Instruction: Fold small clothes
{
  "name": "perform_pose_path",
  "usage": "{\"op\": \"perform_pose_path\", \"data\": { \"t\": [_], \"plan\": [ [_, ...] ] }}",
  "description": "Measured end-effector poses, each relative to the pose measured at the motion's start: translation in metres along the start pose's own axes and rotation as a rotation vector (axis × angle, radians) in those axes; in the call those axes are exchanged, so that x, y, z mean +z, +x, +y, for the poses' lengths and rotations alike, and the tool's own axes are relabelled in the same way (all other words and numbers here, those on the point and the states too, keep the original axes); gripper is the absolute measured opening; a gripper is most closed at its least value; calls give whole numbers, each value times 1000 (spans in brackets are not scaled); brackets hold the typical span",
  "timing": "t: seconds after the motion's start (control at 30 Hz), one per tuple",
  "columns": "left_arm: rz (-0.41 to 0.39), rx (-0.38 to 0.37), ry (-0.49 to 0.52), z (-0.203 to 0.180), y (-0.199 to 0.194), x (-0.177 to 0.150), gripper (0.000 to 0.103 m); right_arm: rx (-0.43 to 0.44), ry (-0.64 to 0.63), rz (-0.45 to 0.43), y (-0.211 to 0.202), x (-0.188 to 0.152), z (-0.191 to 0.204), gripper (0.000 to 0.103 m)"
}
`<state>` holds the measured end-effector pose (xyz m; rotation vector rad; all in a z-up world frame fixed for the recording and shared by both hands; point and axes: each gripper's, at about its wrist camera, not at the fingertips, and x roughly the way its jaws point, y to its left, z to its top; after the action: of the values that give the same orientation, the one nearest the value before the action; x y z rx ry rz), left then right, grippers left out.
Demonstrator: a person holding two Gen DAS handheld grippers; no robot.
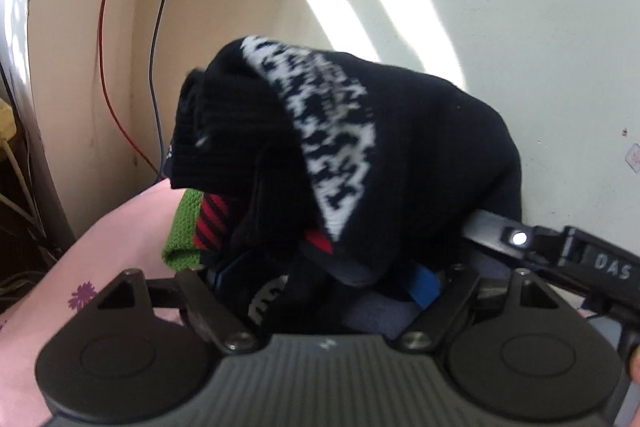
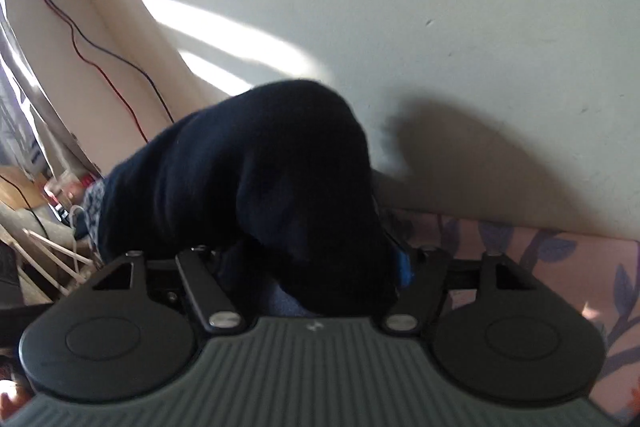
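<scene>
**Item:** black sock [image 1: 400, 147], knitted, with a white speckled band and a ribbed cuff.

**Location:** It was raised off the pink flowered sheet [image 1: 120, 227] and draped over and in front of both tongs. The cuff hung toward the far left of the left tongs [image 1: 328, 279]. The dark body covered the right tongs [image 2: 312, 267].

**Tongs:** The cloth hid both sets of tips. Whether either pair was pinching the sock or standing clear could not be told.

**Handling (judged):** Light, limp and stretchy, not fragile. It would sag and bunch wherever it was unsupported. Best taken at the cuff edge and the toe, one end per tongs, and drawn flat before folding.

**Adjacent:** A green knit piece [image 1: 182, 243] and a red-striped piece [image 1: 212, 227] lay just below the cuff.
</scene>
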<state>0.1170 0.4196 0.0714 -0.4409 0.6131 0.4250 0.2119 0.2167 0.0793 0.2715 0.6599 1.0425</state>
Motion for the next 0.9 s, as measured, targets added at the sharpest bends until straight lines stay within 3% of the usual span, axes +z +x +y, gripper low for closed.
{"op": "perform_pose_path", "data": {
  "t": [0.13, 0.2, 0.3, 0.43, 0.6, 0.7, 0.9],
  "plan": [
    [-109, 23, 15, -23, -62, -18, 85, -4, -67, -75, -84, -11, 6, 73],
    [-180, 67, 40, -38, -95, -40, 101, -1, -62, -73, -124, -30, -2, 73],
    [-235, 96, 69, -56, -133, -82, 103, -18, -44, -32, -163, -70, -6, 74],
    [-209, 120, 55, -85, -152, -141, 103, -74, -41, 28, -196, -122, -6, 74],
    [-157, 157, 27, -110, -172, -186, 103, -108, -77, 38, -241, -163, -7, 76],
    [-141, 223, 70, -130, -172, -208, 103, -131, -138, 21, -252, -176, -5, 80],
    [-166, 313, 92, -148, -175, -228, 103, -125, -146, -7, -261, -181, -10, 82]
  ]
}}
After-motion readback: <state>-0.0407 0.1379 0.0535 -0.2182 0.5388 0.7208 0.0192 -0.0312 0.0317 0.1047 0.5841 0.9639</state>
